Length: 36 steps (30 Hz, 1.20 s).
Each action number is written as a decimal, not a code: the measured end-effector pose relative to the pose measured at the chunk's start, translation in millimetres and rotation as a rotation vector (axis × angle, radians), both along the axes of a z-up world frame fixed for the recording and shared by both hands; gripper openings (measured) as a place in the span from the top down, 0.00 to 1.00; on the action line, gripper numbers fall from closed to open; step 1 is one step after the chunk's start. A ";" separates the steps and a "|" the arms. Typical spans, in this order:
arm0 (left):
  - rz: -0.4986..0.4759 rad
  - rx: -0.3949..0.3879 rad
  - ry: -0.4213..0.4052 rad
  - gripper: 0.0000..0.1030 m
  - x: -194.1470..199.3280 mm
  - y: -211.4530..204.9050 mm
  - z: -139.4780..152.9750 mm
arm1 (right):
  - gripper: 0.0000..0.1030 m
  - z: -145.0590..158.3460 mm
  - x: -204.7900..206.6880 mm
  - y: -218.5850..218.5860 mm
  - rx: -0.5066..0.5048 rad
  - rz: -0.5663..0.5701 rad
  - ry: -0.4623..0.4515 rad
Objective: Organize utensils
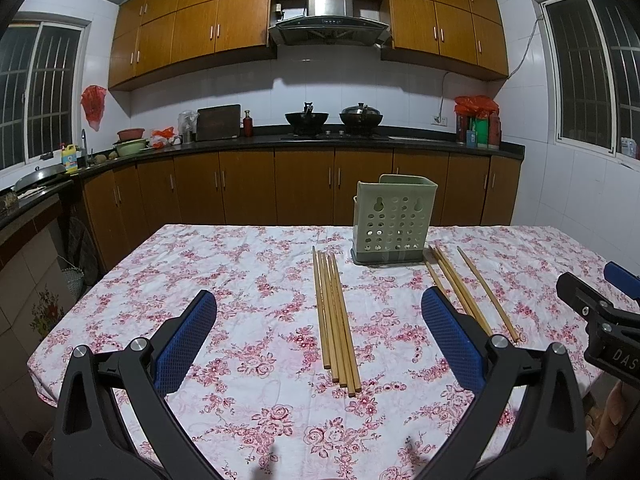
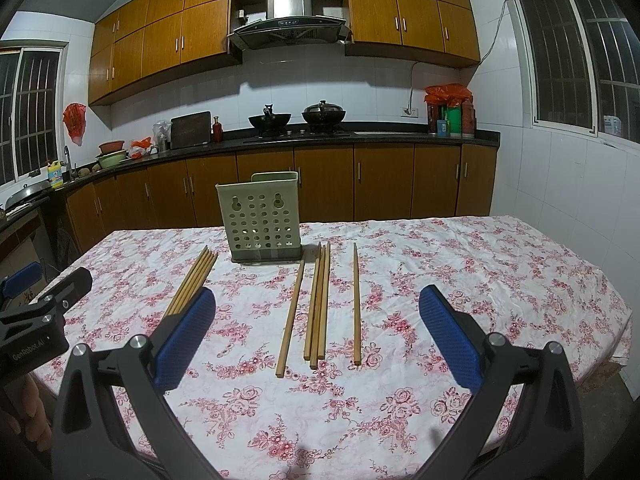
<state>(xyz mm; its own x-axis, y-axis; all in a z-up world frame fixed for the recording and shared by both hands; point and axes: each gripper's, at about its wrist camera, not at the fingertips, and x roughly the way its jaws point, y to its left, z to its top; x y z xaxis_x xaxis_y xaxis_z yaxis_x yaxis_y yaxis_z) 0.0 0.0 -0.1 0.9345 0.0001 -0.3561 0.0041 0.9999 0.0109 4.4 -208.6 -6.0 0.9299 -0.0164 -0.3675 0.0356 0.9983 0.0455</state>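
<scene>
The left gripper [image 1: 319, 334] hangs over the near edge of the table [image 1: 240, 280], its blue-padded fingers [image 1: 186, 340] spread wide with nothing between them. The right gripper [image 2: 318, 334] hovers beside it over the same near edge, spread just as wide and empty. In the right wrist view the left gripper's black body carries the white lettering "GenRobot.AI"; in the left wrist view the right gripper's body shows the letters "DAS", the rest cut off by the frame edge.

On the floral tablecloth [image 1: 248, 364], a tight bundle of chopsticks [image 1: 335, 320] lies toward the middle of the table, running from near edge to far edge; about five can be counted there, touching side by side. Toward the right edge lies a looser group of chopsticks [image 2: 318, 304]: five, counted as one single stick, three touching together, then one more alone, all roughly parallel.

Farther back, near the far edge of the table and between the two groups, stands one pale green perforated utensil holder [image 1: 392, 220], upright on a darker base. No writing can be read on it.
</scene>
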 end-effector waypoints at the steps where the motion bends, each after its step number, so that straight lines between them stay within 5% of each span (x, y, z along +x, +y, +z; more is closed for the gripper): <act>1: 0.000 0.000 0.000 0.02 0.1 0.0 0.0 | 0.04 0.0 0.0 0.0 0.000 0.000 0.000; 28: 0.008 0.005 0.006 0.02 1.2 -0.3 -1.1 | 0.04 -0.8 1.9 1.3 0.001 -0.002 0.004; 36: 0.054 -0.031 0.126 0.02 33.8 19.7 -23.8 | 0.04 -18.2 34.5 -21.8 0.047 -0.051 0.115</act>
<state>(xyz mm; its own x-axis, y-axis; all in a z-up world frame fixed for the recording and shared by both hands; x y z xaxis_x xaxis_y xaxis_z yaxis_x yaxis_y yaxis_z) 33.8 19.7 -23.9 0.8813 0.0366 -0.4711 -0.0504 0.9986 -0.0167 38.9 -230.4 -24.2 0.8800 -0.0432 -0.4731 0.0943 0.9919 0.0847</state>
